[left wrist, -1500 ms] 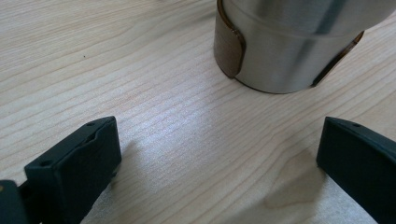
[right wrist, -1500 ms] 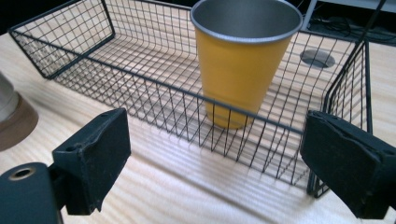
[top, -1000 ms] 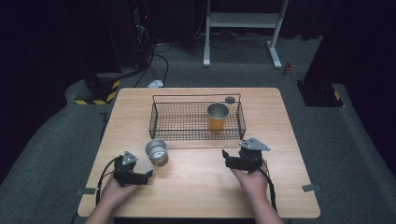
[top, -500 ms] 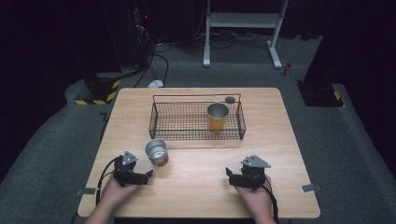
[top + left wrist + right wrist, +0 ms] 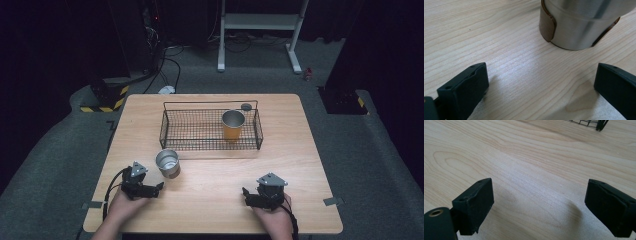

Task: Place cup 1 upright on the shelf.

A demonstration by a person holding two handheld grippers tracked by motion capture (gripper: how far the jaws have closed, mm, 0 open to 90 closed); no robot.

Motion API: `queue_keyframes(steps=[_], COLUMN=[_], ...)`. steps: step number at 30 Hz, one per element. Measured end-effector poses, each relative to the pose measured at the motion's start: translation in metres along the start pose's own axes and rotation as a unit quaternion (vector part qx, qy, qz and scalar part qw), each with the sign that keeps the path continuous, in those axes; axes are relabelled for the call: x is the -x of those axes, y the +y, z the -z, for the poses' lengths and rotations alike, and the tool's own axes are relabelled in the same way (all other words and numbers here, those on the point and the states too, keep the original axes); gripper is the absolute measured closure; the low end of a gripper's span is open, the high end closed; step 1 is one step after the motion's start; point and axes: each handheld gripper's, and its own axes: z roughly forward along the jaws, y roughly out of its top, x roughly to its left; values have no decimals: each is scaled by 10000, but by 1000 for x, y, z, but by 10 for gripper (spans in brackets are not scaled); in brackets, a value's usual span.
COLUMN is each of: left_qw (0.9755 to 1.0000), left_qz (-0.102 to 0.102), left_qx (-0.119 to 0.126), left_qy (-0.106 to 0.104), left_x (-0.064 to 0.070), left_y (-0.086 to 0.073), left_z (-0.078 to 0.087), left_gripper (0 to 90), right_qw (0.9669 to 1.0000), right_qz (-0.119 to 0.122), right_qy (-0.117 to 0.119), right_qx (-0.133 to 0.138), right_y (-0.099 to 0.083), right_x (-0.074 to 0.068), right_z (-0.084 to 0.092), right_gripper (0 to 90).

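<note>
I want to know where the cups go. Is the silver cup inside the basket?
No, the silver cup stands on the table in front of the basket, near the left gripper.

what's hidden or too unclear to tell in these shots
- Silver cup, left gripper view: the top edge cuts off its rim and inside.
- Orange cup, high view: its base is masked by the wire basket; its contents are too small to tell.
- Small dark round thing behind the basket, high view: too small to identify.
- Basket corner, right gripper view: the rest is cut off by the top edge.
</note>
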Motion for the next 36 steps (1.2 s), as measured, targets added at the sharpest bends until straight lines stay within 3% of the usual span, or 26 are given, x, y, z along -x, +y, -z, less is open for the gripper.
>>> queue_keyframes(steps=[3, 11, 17, 25, 29, 36], left_qw=[10000, 10000, 10000, 9996, 9992, 9982], left_qz=[-2, 19, 15, -147, -25, -175], left_qx=[-23, -78, 54, 235, 306, 470], left_qy=[10, 0, -59, -93, -273, -322], left_x=[0, -1, -2, 5, 7, 13], left_y=[0, 1, 3, 9, 11, 12], left_z=[0, 2, 6, 13, 15, 17], left_gripper=[0, 0, 0, 0, 0, 1], right_qw=[9999, 9998, 9997, 9994, 9993, 9992], right_qz=[-101, -84, -38, -42, -17, -10], right_qy=[12, 5, -30, 69, 121, 138], right_qx=[-19, -169, -254, -347, -348, -363], right_y=[-1, 1, 1, 2, 2, 2], right_x=[0, 0, -1, -1, -1, -1], right_z=[0, -3, -4, -5, -6, -6], right_gripper=[87, 89, 94, 91, 90, 86])
